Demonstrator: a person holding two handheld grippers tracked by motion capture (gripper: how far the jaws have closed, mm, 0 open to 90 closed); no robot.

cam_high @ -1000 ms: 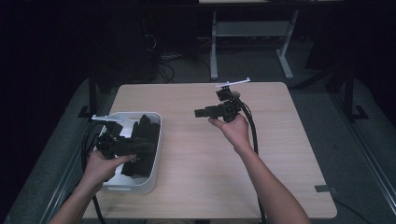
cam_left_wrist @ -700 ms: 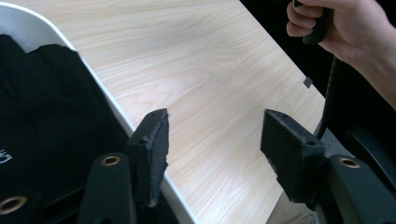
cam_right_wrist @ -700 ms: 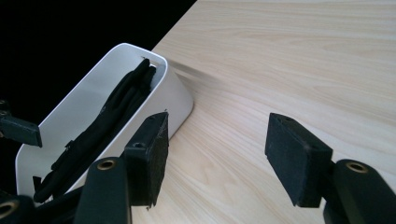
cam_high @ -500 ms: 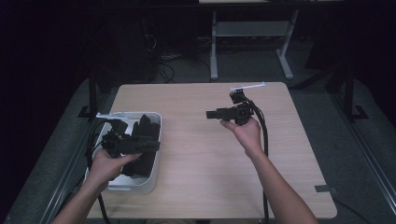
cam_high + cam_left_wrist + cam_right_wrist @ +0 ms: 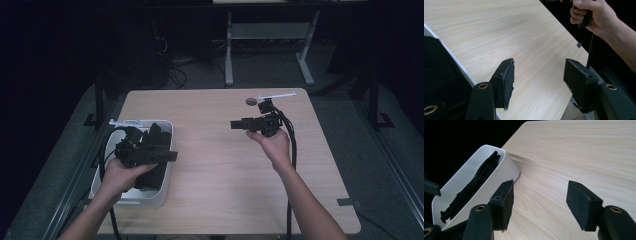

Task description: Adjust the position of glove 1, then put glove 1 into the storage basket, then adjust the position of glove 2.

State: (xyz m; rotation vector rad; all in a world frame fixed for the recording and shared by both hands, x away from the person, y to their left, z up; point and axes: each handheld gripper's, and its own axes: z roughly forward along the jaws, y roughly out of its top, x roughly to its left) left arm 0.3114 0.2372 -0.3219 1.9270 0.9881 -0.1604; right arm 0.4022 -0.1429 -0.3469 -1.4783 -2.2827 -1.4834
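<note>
The black cloth (image 5: 471, 187) lies in the white bin (image 5: 161, 192) at the table's (image 5: 220, 180) left edge. The left gripper (image 5: 162, 152) hovers over it, jaws just opened, parted and empty. Well apart, the right gripper (image 5: 239, 124) points toward the bin, jaws also wide and empty.

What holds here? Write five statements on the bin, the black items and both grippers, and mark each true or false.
1. The white bin sits near the table's left edge in the high view. True.
2. Black items lie inside the bin. True.
3. The right gripper clamps a black item. False: its jaws are open with only bare table between them.
4. The left gripper is open and empty. True.
5. The bin is tipped on its side. False: it stands upright.
</note>
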